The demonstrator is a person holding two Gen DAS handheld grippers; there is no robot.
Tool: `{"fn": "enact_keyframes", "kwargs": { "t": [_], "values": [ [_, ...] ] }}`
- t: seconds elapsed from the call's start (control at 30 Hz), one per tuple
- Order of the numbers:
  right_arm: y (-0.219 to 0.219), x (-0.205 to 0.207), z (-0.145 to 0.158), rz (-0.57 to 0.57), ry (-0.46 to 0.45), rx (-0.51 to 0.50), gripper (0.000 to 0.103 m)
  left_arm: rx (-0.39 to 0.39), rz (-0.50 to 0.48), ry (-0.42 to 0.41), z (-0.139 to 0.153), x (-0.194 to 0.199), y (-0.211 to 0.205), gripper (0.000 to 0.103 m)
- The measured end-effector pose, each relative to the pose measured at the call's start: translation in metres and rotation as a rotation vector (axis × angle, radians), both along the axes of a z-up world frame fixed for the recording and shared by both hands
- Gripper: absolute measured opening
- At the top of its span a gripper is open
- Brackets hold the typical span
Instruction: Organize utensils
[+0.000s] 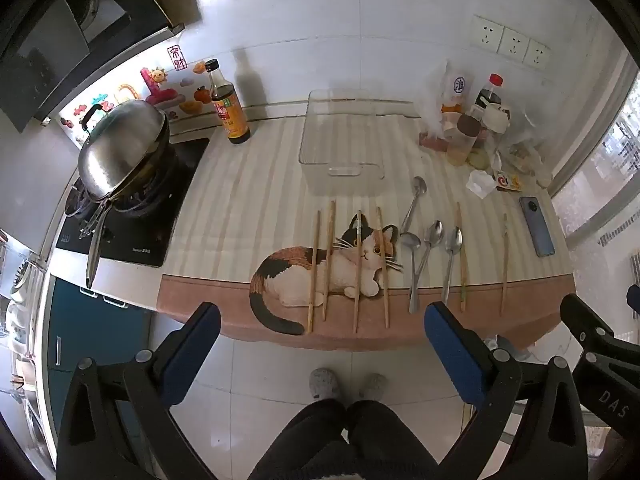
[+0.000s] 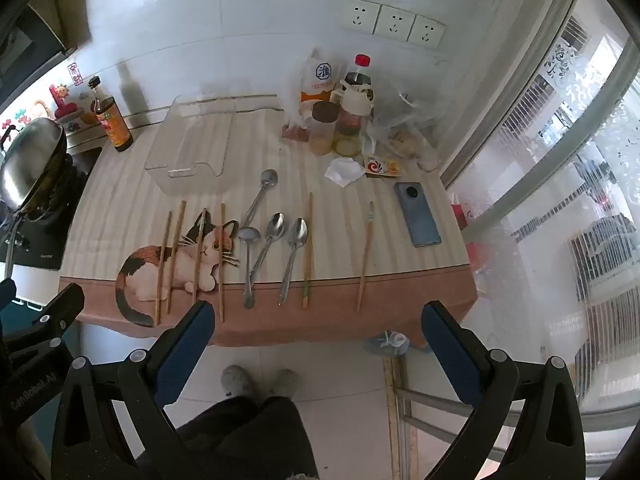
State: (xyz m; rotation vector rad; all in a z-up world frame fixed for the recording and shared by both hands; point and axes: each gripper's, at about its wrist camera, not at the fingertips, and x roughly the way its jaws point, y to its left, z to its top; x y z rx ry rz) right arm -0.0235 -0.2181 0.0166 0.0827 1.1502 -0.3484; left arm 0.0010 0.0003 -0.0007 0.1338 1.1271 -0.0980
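Observation:
Several wooden chopsticks [image 1: 329, 258] [image 2: 174, 256] lie lengthwise across the cat picture on the striped table mat [image 1: 248, 200] [image 2: 120, 216]. Right of them lie several metal spoons [image 1: 426, 250] [image 2: 269, 242], then two more chopsticks [image 1: 505, 262] [image 2: 307, 248]. A clear plastic tray [image 1: 340, 136] [image 2: 192, 140] stands empty behind them. My left gripper [image 1: 320, 320] hangs open above the table's near edge, nothing between its blue pads. My right gripper [image 2: 318, 318] is open too, held before the near edge. Each gripper shows at the rim of the other's view.
A lidded wok [image 1: 124, 152] sits on the stove at left, a dark sauce bottle [image 1: 230, 108] [image 2: 112, 116] beside it. Jars, bottles and bags [image 1: 472, 120] [image 2: 344, 112] crowd the back right. A phone [image 1: 538, 226] [image 2: 418, 214] lies at right. A person's legs and slippers [image 1: 344, 384] are below.

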Motion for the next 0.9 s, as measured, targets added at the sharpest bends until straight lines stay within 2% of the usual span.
{"fn": "enact_keyframes", "kwargs": {
  "t": [0.9],
  "values": [
    [-0.003,0.000,0.000,-0.002,0.004,0.007,0.103,0.020,-0.019,-0.025,0.007,0.003,-0.010,0.103]
  ]
}}
